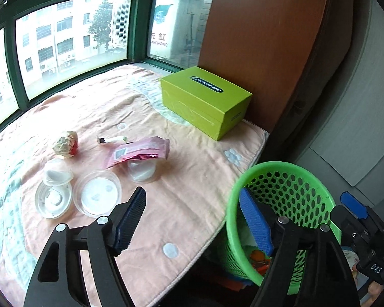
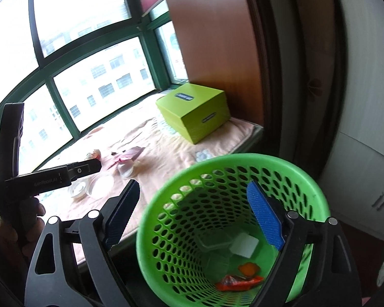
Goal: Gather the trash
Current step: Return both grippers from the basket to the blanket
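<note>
Right now my right gripper [image 2: 192, 216] hangs over the green basket [image 2: 317, 199], fingers spread wide and holding nothing; a clear tub [image 2: 212, 240], a white square [image 2: 244, 244] and an orange wrapper [image 2: 239, 282] lie at its bottom. My left gripper [image 1: 194, 220] is also wide and unloaded, above the blanket's [image 1: 187, 168] edge. On the blanket sit the pink wrapper [image 1: 140, 151], crumpled ball [image 1: 65, 144], clear cups [image 1: 97, 193] and, well apart, a green box [image 1: 204, 101].
</note>
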{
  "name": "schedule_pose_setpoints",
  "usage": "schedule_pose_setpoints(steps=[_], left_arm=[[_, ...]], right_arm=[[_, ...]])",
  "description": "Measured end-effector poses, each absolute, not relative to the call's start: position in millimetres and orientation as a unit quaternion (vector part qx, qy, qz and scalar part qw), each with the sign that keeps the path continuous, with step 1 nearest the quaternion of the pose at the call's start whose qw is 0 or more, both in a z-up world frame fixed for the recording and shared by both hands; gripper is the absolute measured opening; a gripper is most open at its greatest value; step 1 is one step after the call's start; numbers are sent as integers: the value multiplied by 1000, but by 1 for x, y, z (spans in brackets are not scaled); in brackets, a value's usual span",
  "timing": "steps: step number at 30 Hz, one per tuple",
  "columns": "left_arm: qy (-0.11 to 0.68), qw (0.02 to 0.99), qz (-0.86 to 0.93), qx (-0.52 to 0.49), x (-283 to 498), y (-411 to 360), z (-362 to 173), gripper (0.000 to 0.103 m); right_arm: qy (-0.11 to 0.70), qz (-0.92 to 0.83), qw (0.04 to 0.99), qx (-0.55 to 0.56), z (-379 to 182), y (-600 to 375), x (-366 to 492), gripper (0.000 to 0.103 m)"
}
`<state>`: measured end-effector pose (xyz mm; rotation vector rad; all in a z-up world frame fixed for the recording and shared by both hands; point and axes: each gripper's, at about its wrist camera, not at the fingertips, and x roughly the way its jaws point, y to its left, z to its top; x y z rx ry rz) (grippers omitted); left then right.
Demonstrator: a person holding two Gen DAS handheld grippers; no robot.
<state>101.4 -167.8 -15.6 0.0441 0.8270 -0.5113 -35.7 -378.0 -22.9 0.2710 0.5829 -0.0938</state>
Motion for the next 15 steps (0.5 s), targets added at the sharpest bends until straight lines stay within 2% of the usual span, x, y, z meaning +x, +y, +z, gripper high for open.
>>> schedule_pose_setpoints(steps=[15], left_arm=[[383, 916, -115, -24, 142, -36, -9, 83]], right_arm=[[327, 44, 941, 79, -34, -283, 39, 91]])
